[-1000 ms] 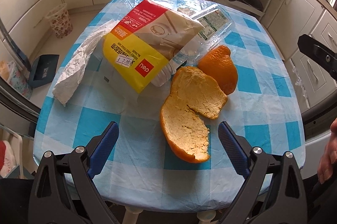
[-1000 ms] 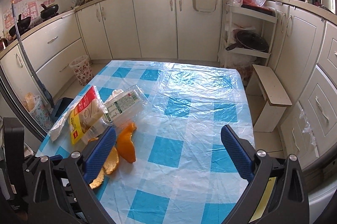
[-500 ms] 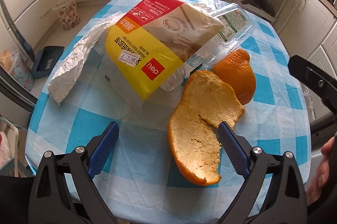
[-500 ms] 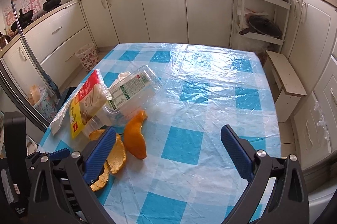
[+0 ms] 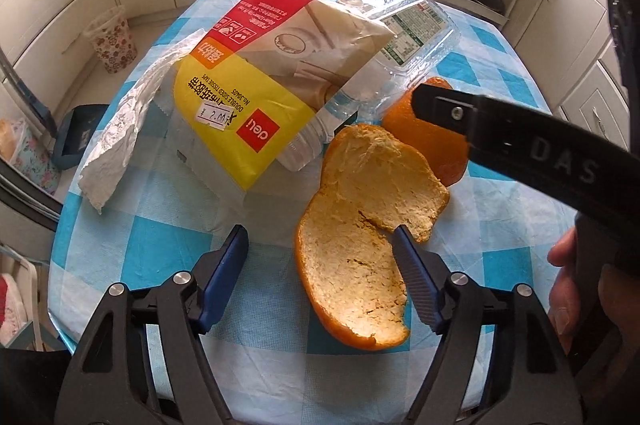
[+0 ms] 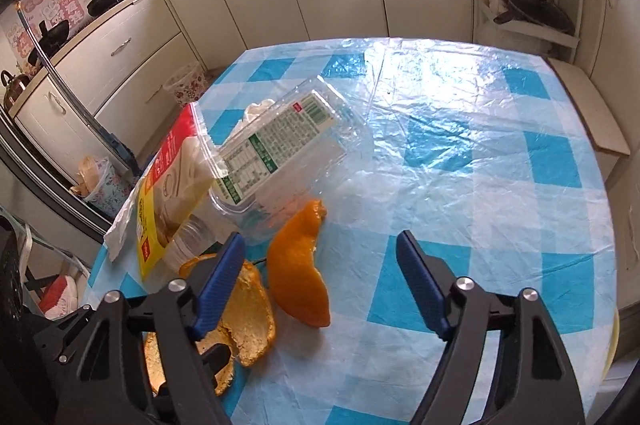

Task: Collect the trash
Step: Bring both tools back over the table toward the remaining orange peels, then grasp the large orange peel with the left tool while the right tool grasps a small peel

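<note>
The left gripper (image 5: 320, 241), jaws closing, straddles the near large orange peel (image 5: 360, 257); yellow packet (image 5: 248, 93) lies beyond.

Your right gripper's arm (image 5: 536, 149) covers part of the far orange peel (image 5: 424, 133) in the left wrist view; the yellow tape packet (image 5: 256, 93) hides most of the clear bottle (image 5: 320, 133); your hand (image 5: 576, 289) is cut off at the right edge; clamshell label (image 6: 276, 141) print too small to read
</note>
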`<state>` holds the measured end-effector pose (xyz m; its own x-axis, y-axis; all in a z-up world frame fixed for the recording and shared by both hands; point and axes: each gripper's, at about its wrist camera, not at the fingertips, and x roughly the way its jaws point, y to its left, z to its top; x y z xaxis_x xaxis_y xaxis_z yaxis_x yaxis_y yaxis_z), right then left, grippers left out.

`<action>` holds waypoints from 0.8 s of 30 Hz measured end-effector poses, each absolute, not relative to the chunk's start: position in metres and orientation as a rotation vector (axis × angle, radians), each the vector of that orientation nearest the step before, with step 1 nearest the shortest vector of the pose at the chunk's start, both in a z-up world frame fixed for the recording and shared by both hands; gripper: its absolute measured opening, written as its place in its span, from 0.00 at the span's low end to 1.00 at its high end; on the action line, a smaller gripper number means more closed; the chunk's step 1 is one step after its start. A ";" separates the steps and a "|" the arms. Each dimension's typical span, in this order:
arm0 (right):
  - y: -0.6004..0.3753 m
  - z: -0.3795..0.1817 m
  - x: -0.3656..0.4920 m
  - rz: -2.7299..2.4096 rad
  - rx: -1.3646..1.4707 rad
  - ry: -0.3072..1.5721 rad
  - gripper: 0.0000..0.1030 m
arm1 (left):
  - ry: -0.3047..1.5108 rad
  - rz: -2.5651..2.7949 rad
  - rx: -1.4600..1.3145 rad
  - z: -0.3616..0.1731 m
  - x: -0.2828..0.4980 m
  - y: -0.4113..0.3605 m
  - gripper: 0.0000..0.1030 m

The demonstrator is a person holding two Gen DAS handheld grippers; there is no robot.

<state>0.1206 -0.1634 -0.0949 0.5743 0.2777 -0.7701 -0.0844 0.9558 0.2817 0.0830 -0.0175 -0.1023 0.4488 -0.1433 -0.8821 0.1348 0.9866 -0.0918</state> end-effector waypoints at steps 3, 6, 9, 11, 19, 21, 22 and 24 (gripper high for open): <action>-0.167 -0.103 0.125 0.248 0.279 0.970 0.36 | 1.093 -0.179 -0.011 -0.102 0.084 -0.016 0.68; -0.169 -0.101 0.122 0.271 0.313 0.966 0.21 | 1.095 -0.192 -0.011 -0.102 0.084 -0.017 0.58; -0.174 -0.093 0.113 0.261 0.304 0.944 0.12 | 1.092 -0.207 -0.002 -0.101 0.083 -0.020 0.39; -0.182 -0.087 0.106 0.252 0.305 0.932 0.07 | 1.102 -0.229 -0.015 -0.101 0.082 -0.021 0.22; -0.219 -0.071 0.083 0.210 0.295 0.906 0.06 | 1.137 -0.384 -0.120 -0.102 0.078 -0.020 0.09; -0.225 -0.072 0.079 0.199 0.283 0.920 0.06 | 1.144 -0.389 -0.114 -0.105 0.077 -0.023 0.10; -0.228 -0.074 0.078 0.197 0.280 0.930 0.06 | 1.148 -0.383 -0.111 -0.106 0.077 -0.024 0.10; -0.233 -0.078 0.077 0.194 0.287 0.949 0.06 | 1.149 -0.378 -0.113 -0.107 0.078 -0.027 0.14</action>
